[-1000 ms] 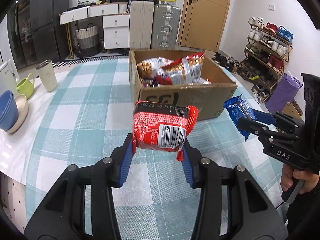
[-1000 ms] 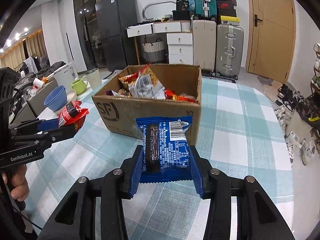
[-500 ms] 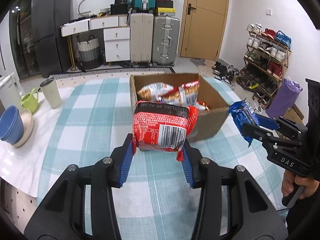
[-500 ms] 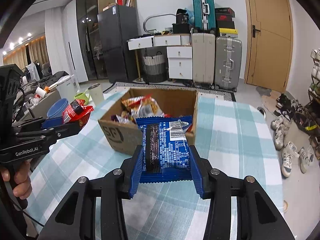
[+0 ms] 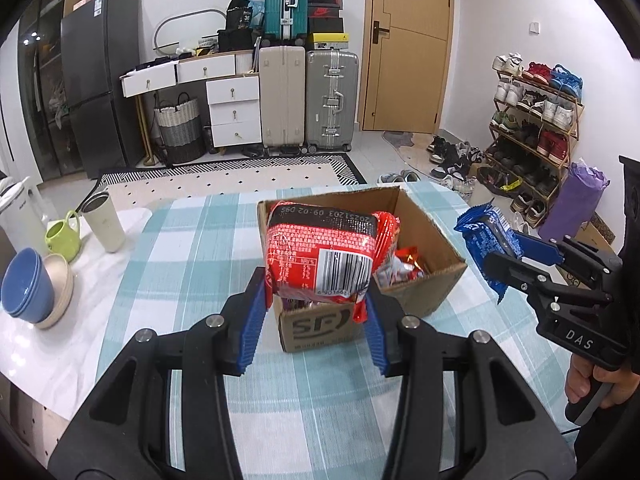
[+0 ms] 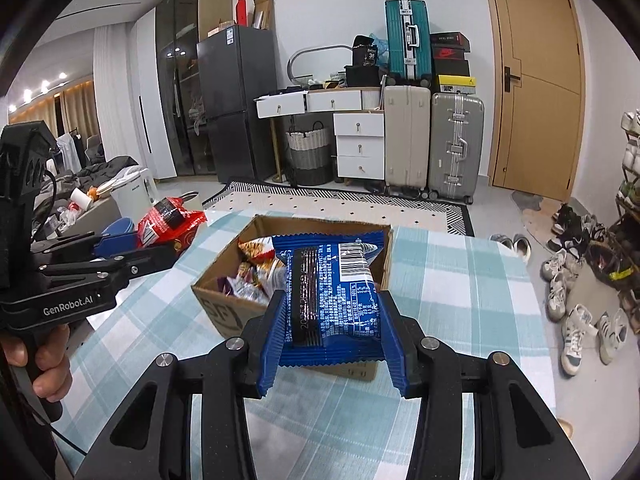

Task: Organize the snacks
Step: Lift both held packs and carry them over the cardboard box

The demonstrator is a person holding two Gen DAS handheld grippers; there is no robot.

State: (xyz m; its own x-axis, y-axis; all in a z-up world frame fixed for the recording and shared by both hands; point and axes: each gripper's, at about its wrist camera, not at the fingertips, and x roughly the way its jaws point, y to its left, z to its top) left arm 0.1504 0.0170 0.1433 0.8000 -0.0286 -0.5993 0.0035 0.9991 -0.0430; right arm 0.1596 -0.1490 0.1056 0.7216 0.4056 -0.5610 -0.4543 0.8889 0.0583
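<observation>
Left wrist view. Left gripper, black with blue ribbed pads, pinching a red crinkled snack packet with a barcode, held above the near corner of an open brown cardboard box. Packet hiding most of the box interior; only a sliver of red and silver wrappers visible inside, labels unreadable. Box print partly cut off by the packet's lower edge. To the right, right gripper clamped on a blue snack packet, seen edge-on, a hand on its handle cropped by the dark lens rim. Box resting on a teal and white checked tablecloth; at the left edge, stacked blue bowls, a green mug and a cream tumbler on bare white tabletop. Beyond: suitcases, wooden door, shoe rack.

Right wrist view. Right gripper pinching the blue snack packet flat between its pads, over the box's near side. Packet covering the right half of the interior; mixed wrappers showing at left, hard to tell apart. Left gripper at the left, closed on the red packet, just beside the box, held off the tablecloth. Dark fridge and white drawers behind; shoes scattered on the floor at right.
</observation>
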